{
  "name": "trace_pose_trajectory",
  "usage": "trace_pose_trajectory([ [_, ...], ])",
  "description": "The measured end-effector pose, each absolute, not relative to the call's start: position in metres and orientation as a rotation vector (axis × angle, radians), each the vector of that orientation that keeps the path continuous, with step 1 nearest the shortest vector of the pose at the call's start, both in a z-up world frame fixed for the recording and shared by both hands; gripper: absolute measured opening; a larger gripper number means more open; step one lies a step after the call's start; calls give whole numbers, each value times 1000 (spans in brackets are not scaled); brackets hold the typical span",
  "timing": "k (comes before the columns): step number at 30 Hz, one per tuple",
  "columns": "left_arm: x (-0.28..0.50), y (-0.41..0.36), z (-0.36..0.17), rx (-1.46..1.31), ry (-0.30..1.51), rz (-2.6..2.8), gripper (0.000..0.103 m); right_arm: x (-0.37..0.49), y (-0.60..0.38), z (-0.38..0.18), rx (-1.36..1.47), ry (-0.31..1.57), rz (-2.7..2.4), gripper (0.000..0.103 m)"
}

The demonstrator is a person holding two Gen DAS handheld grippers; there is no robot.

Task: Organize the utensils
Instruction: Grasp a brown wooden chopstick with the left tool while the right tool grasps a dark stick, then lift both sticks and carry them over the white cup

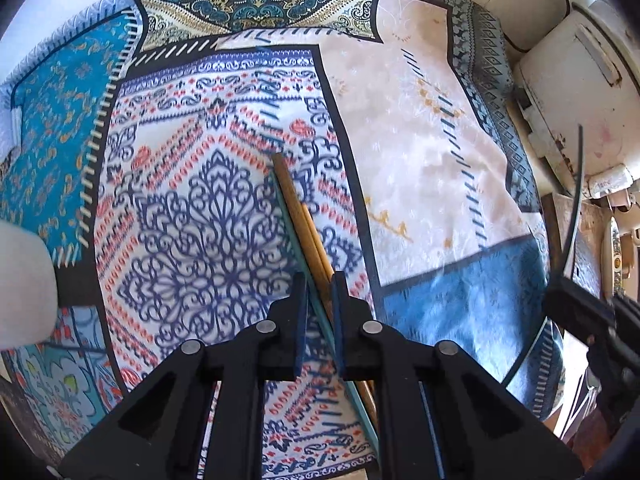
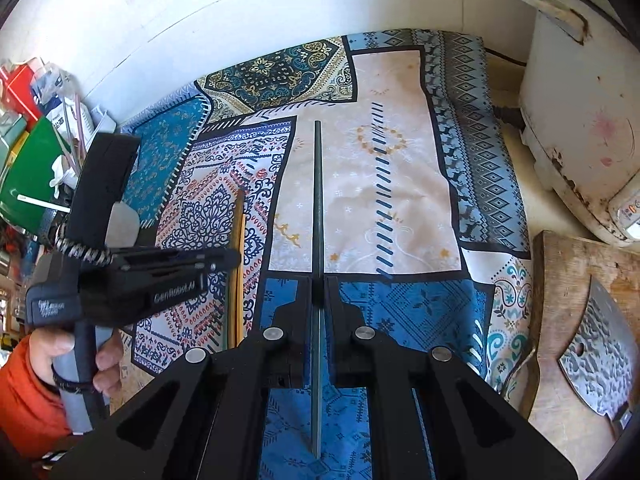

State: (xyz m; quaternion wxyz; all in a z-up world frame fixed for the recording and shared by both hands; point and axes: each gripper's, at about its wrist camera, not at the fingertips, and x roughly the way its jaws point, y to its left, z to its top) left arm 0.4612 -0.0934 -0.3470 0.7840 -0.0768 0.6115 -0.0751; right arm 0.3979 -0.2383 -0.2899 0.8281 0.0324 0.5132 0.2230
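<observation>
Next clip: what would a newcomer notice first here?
Probably the loud patchwork cloth that covers the table. Next, each gripper is shut on sticks: the left gripper on a bundle of wooden and teal chopsticks, the right gripper on one dark chopstick. At far right a cleaver lies on a wooden board.

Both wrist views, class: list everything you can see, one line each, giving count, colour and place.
Wooden chopsticks: two, tan, in left gripper.
Teal stick: one, beside them.
Dark chopstick: one, grey-black, in right gripper.
Patchwork cloth: one, blue, cream, covering table.
Rice cooker: one, white, right.
Cutting board: one, wooden, lower right.
Cleaver: one, steel, on board.
Left gripper: black, shut.
Right gripper: black, shut.
Hand: one, orange sleeve.
</observation>
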Motion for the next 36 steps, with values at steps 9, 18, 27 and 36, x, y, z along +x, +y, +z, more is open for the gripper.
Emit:
trace_pose_trajectory([
  [9,470,-94,-343,-203,1343,-178,7,396,-241,-287,75,1078,474,6],
  [18,466,-97,-346,-190,1318,-116,8,394,-244,-283,79,1070,471,6],
  [27,492,-98,-353,-203,1333,-140,10,391,-250,-280,92,1066,453,6],
  [36,487,-107,-343,-149,1289,-143,6,389,-251,-272,97,1044,448,6],
])
